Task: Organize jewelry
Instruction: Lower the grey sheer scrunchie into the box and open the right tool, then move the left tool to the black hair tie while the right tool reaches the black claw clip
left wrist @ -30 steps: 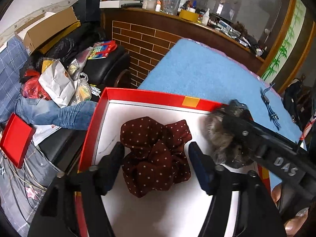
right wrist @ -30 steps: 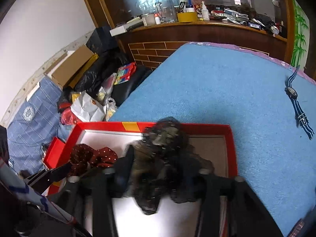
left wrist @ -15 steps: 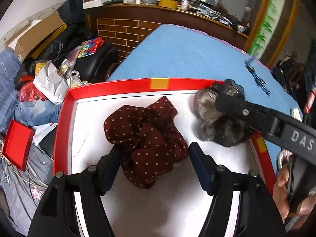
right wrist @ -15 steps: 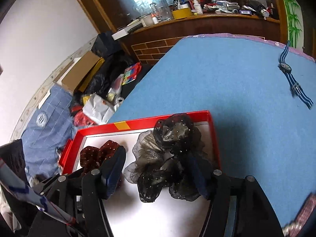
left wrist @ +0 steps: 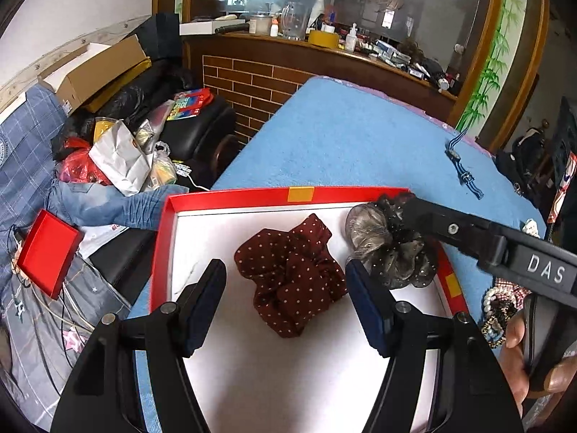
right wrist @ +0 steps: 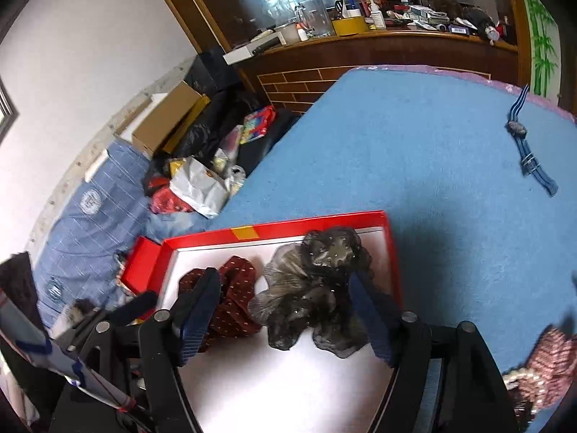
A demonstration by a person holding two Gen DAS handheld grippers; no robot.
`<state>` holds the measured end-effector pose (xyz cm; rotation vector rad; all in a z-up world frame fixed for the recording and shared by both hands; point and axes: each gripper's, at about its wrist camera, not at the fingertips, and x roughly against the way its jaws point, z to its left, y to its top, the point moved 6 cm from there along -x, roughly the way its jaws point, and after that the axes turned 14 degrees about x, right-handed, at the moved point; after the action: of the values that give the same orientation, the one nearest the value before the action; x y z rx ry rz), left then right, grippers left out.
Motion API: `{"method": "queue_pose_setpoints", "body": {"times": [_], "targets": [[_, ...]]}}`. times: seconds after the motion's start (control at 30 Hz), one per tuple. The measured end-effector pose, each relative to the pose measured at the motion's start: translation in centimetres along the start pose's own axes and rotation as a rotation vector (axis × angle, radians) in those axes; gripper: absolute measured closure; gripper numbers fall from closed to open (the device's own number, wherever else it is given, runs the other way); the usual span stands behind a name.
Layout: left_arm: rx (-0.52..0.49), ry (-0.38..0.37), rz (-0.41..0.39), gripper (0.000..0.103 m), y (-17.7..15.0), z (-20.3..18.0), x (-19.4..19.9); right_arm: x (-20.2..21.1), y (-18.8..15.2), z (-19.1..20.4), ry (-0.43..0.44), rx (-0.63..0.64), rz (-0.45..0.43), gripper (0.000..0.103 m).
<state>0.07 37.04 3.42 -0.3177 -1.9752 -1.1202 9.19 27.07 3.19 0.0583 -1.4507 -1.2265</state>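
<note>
Red box (left wrist: 234, 195): smooth card with a slight sheen on the rim, matt white paper-like floor; holds a maroon dotted scrunchie (left wrist: 292, 274) of soft woven cloth and, at the box's right edge, a grey-black scrunchie (left wrist: 393, 249) of sheer, glinting gauze. Blue cover (right wrist: 414, 151) on the surface: rough, matt terry-like pile, carrying a striped woven-strap watch (right wrist: 528, 148) near its far right edge. Left tool (left wrist: 285, 303) and right tool (right wrist: 285, 310): matt black plastic, dull blue ribbed pads, small metal screws.

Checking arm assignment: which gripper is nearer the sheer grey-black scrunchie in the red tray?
Right. The right gripper, jaws opening, straddles the grey-black scrunchie; the left gripper frames the maroon polka-dot scrunchie beside it.
</note>
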Motion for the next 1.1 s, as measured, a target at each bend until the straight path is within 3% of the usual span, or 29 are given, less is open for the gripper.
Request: {"method": "queue_pose_setpoints", "body": {"times": [0.27, 0.4, 0.6, 0.93, 1.1], "targets": [[-0.009, -0.028, -0.031, 0.035, -0.9, -1.3, 2.4, 3.9, -1.0, -1.3, 0.01, -0.027, -0.048, 0.024], [-0.05, -0.054, -0.07, 0.035, -2.0, -3.3, 4.1, 6.6, -3.4, -1.0, 0.001, -0.001, -0.073, 0.024], [-0.116, -0.11, -0.06, 0.035, -5.7, -7.1, 5.2, 10.5, -6.5, -2.5, -0.018, -0.005, -0.12, 0.024], [-0.24, -0.148, -0.005, 0.035, -10.0, -12.7, 4.8, 15.8, -9.3, -7.9, -0.07, -0.062, -0.159, 0.025], [-0.27, -0.153, 0.014, 0.035, -10.7, -14.4, 4.5, 18.2, -9.9, -12.6, -0.144, -0.126, -0.182, 0.025]]}}
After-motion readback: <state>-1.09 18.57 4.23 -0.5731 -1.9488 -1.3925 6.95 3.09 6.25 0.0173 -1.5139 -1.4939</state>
